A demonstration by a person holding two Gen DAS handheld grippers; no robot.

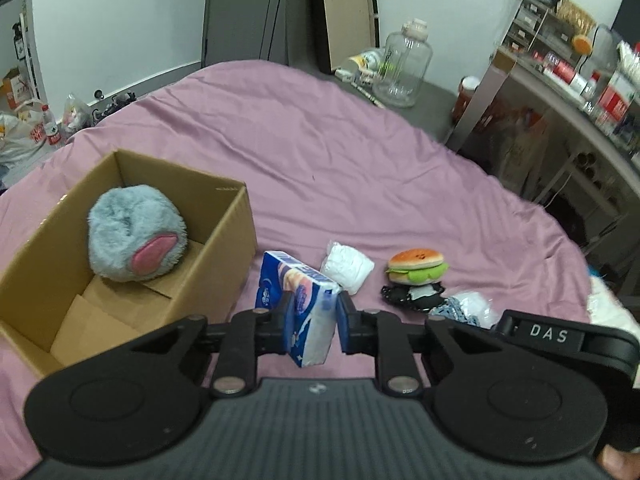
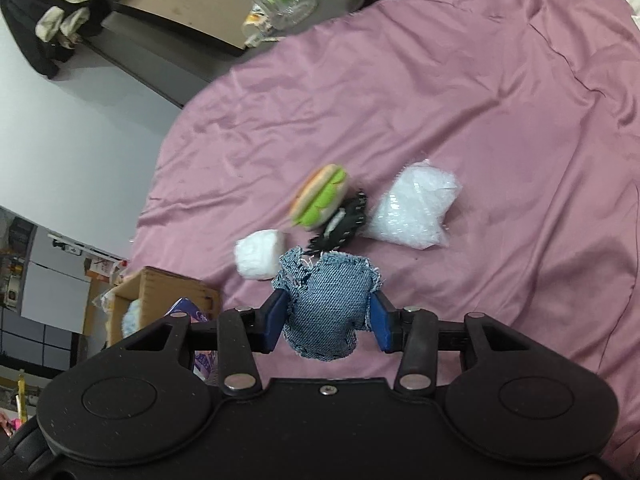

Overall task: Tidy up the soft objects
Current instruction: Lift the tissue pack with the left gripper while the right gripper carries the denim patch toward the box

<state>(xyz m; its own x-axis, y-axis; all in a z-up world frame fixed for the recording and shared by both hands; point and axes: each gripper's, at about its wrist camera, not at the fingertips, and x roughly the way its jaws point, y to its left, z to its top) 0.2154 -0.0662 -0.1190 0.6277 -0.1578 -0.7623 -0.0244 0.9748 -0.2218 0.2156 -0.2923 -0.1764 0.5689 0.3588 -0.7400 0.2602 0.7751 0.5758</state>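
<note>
Pink bedsheet (image 1: 360, 152) wide, wrinkled, far half bare. Cardboard box (image 1: 224, 232) near left edge, open top, fluffy grey plush (image 1: 136, 232) inside. Left gripper (image 1: 313, 320) clamps glossy tissue pack (image 1: 308, 312), lifted beside box. Soft white roll (image 1: 347, 266), burger plush (image 1: 416, 266), black item (image 1: 412, 294) midway along near edge. Right gripper (image 2: 327, 316) squeezes frayed denim pouch (image 2: 326, 304); crinkly clear bag (image 2: 412, 208) beyond.

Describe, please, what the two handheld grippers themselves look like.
Both the left gripper and right gripper are matte black, with blue pads on the jaws, silver pivot pins and two round discs. The left has a ribbed grey body; another black part there reads DAS.
</note>
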